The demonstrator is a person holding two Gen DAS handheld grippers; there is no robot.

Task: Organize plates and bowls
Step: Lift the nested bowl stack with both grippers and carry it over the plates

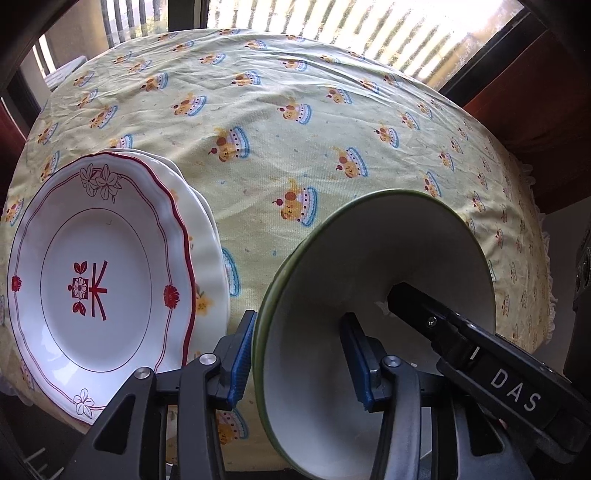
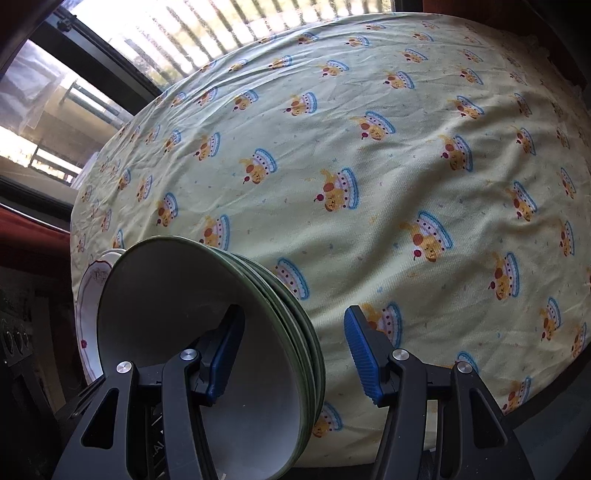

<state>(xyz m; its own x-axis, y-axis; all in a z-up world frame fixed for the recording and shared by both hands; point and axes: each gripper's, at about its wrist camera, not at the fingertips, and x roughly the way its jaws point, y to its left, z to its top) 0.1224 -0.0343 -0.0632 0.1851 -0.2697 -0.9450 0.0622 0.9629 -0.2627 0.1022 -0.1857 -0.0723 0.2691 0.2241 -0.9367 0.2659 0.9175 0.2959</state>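
Note:
A stack of green-rimmed white bowls (image 1: 388,240) stands near the table's front edge, and several rims show nested in the right wrist view (image 2: 166,295). My left gripper (image 1: 299,363) straddles the stack's left wall, one blue pad outside the rim and one on the white inside, shut on it. My right gripper (image 2: 291,356) straddles the opposite wall. It is open, and tablecloth shows between its outer pad and the rims. Its inner finger (image 1: 424,314) reaches into the top bowl. A red-patterned plate (image 1: 96,280) tops a pile of white plates (image 1: 207,236) just left of the bowls, and it is also seen as the plate (image 2: 88,295).
A yellow tablecloth (image 1: 295,110) printed with cakes covers the table (image 2: 388,155). Its front edge runs just below the bowls and plates. A barred window (image 1: 332,22) lies beyond the far edge. Dark wooden furniture (image 1: 535,122) stands at the right.

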